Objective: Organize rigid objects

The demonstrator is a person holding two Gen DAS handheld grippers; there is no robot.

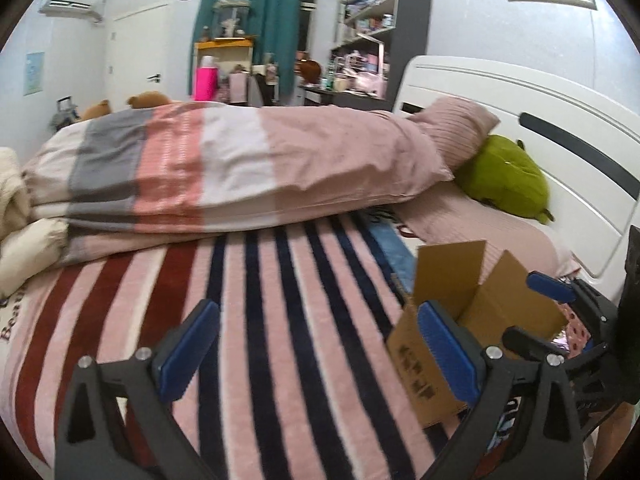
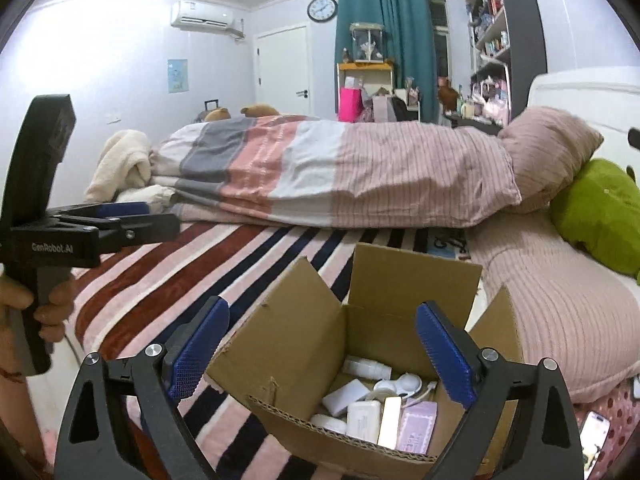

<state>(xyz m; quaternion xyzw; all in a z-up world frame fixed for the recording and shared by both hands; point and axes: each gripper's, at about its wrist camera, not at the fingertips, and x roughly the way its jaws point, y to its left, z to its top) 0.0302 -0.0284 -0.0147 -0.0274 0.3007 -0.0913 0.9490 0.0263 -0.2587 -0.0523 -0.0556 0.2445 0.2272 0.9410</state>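
The right gripper (image 2: 322, 354) hangs released over the open cardboard box (image 2: 400, 280), jaws spread, nothing between them. The box sits on the striped blanket (image 2: 168, 276), holding small white containers (image 2: 362, 420). The left gripper (image 1: 316, 354) is likewise spread and empty beside it.

Cardboard box (image 1: 476, 320) interior is hidden in left wrist view; phone (image 2: 595, 442) is cut off; shelf (image 2: 494, 40) items are too small.

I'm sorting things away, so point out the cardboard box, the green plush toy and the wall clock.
cardboard box (image 2: 384, 280), right wrist view, inside of back flap.
green plush toy (image 1: 504, 174), left wrist view, its body.
wall clock (image 2: 322, 9), right wrist view, its face.
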